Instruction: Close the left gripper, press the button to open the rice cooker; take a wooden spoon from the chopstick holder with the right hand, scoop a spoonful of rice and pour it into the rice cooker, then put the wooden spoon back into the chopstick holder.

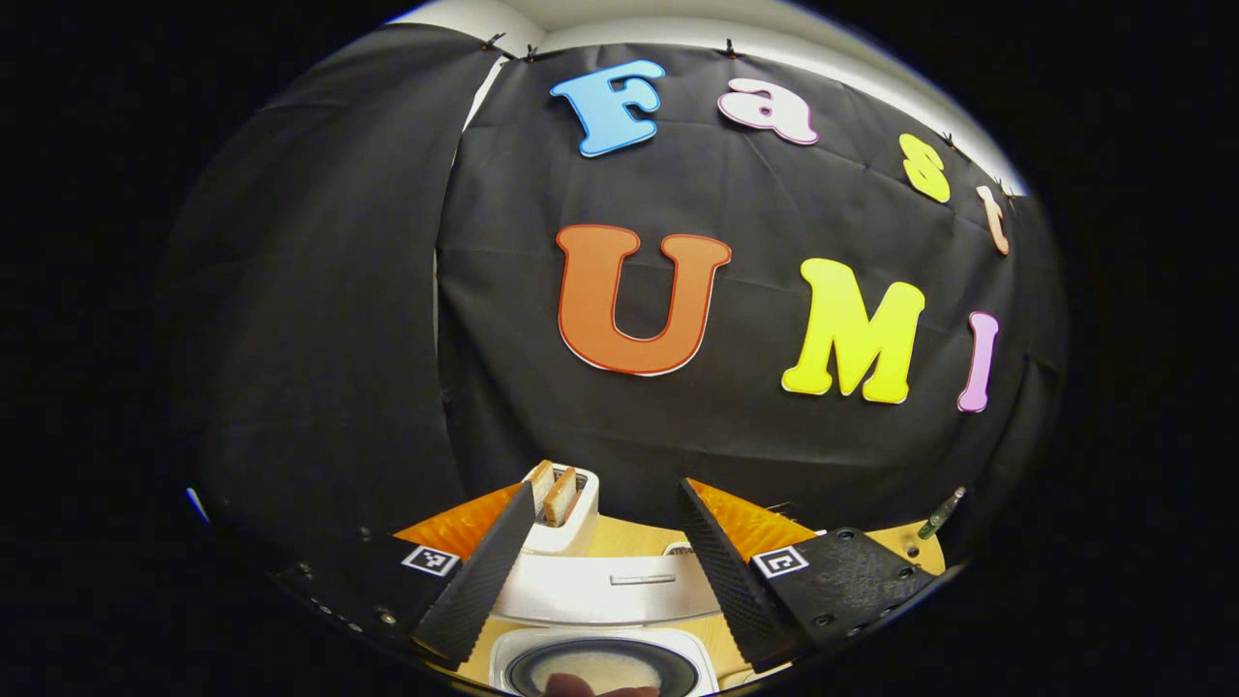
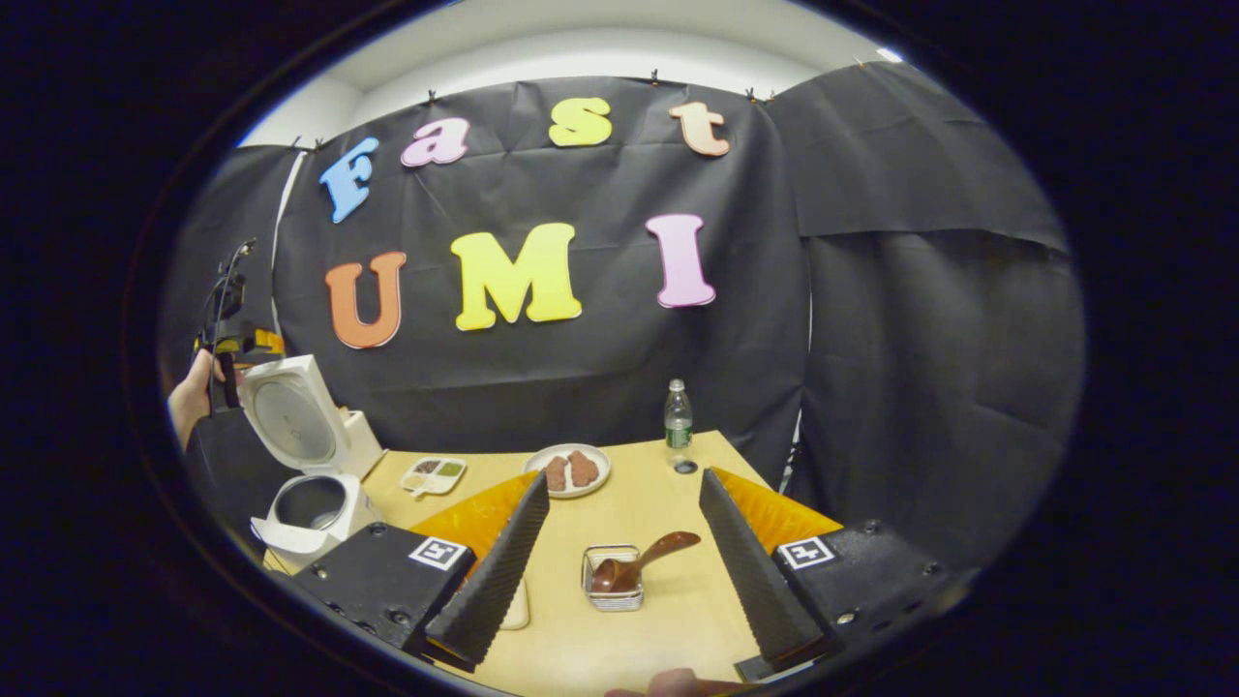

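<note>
The white rice cooker (image 2: pixel 312 508) stands open at the table's left end, its lid (image 2: pixel 288 418) raised. In the left gripper view I look down on that lid (image 1: pixel 605 589) and the inner pot (image 1: pixel 600 668) just beneath my left gripper (image 1: pixel 610 489), which is open with nothing between its fingers. A hand holds this gripper (image 2: pixel 227 353) above the cooker. A brown wooden spoon (image 2: pixel 644 560) leans bowl-down in a small wire holder (image 2: pixel 612 579), a little ahead of my open right gripper (image 2: pixel 623 479) and between its fingers' lines, untouched.
A white toaster (image 1: pixel 561 508) with bread slices stands behind the cooker. Farther back on the wooden table (image 2: pixel 639 513) are a plate of brown food (image 2: pixel 568 469), a small divided dish (image 2: pixel 434 474) and a water bottle (image 2: pixel 678 424). Black cloth walls close the booth.
</note>
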The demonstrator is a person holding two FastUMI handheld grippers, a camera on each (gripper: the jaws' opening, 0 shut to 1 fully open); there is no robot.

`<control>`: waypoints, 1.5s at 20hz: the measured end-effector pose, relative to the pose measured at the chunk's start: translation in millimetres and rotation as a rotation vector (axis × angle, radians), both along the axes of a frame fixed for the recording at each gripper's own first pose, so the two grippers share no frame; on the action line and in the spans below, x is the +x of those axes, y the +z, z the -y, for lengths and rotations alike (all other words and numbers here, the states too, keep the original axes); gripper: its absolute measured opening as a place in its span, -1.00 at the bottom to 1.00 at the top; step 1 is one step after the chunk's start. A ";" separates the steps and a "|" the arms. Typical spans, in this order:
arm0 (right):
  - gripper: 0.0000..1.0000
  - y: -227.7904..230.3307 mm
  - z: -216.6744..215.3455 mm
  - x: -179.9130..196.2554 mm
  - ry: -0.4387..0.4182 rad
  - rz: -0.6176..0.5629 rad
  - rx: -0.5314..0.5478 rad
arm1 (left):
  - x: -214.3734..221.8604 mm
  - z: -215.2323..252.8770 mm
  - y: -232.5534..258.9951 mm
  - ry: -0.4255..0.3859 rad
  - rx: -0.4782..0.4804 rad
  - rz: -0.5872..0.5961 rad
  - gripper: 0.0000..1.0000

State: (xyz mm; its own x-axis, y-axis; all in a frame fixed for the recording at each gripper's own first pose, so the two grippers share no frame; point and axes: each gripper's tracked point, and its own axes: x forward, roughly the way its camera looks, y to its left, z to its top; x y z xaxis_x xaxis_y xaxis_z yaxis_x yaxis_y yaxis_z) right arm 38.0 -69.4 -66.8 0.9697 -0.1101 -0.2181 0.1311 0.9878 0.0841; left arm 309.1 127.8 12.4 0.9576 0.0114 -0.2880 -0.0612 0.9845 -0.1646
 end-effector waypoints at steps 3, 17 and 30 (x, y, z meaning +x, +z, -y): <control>0.99 2.3 -7.4 6.3 0.015 0.011 0.000 | -2.7 -4.5 -3.8 -0.002 0.035 -0.029 0.90; 0.99 -12.3 -87.0 13.1 0.173 -0.010 0.046 | -139.3 46.3 -84.4 -0.164 -0.022 -0.363 0.92; 0.99 -29.2 -99.7 0.4 0.208 -0.070 0.048 | -195.6 48.8 -175.8 -0.125 -0.092 -0.573 0.95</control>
State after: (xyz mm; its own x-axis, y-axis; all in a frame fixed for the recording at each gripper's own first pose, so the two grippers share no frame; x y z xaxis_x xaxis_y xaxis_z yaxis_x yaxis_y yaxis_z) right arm 38.4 30.3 -95.9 0.9526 0.1028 -0.2862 -0.0679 0.9893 0.1294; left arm 113.4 79.0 -163.3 0.6413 -0.1412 -0.7542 -0.0499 0.9732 -0.2247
